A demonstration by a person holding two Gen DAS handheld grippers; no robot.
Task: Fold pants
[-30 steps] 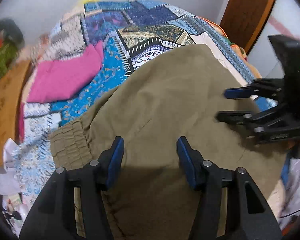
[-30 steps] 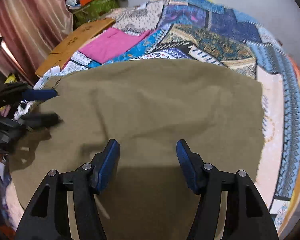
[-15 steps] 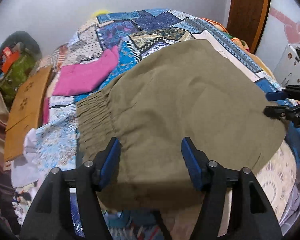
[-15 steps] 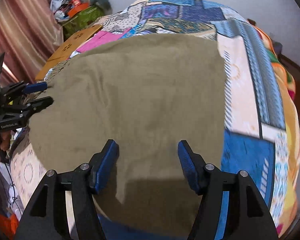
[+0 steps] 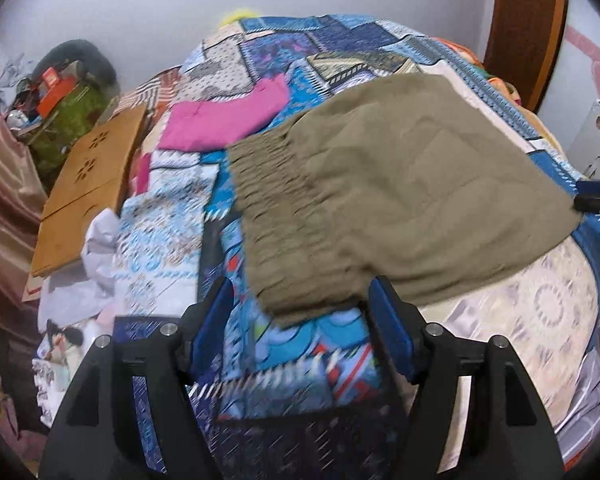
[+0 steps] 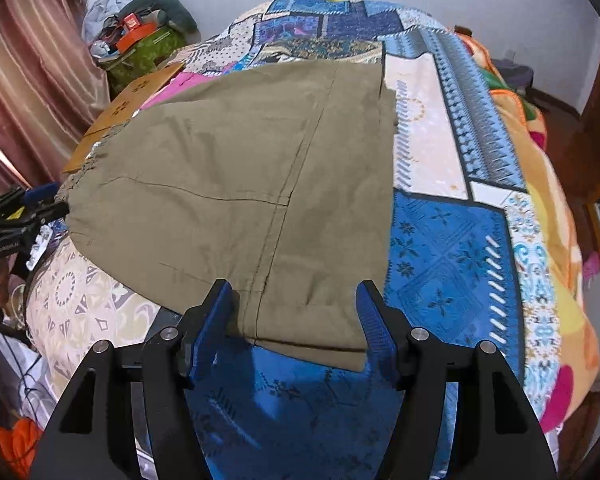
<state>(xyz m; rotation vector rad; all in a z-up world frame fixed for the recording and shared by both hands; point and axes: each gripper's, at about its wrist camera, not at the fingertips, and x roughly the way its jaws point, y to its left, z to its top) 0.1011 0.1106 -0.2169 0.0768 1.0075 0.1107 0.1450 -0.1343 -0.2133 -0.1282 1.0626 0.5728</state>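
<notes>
Two blue-padded fingers of the left gripper [image 5: 302,320] fill the bottom of the left wrist view, spread wide and holding nothing, with the near corner of the olive pants [image 5: 388,196] lying just beyond them. The pants lie flat in a folded block on the patchwork bedspread [image 5: 160,232], right of the frame's centre. Their gathered elastic waistband [image 5: 276,200] faces the left of the frame, and the long axis runs from that band toward the right edge, where the tips of the right gripper [image 5: 598,196] show just beside the far hem; their spread cannot be told from here. A pink garment [image 5: 224,116] lies above and left of the waistband, and a wooden board with cut-out flower shapes [image 5: 88,184] sits at the left edge. In the right wrist view the right gripper [image 6: 294,316] is likewise wide apart and empty at the bottom of the frame, its pads flanking the near hem of the pants [image 6: 240,168]. Here the cloth stretches from the lower centre to the upper centre, with a stitched seam running up the frame and the waistband at the left. The left gripper [image 6: 44,200] appears at the left edge beside that band, and small white lettering on its body is too small to read.
</notes>
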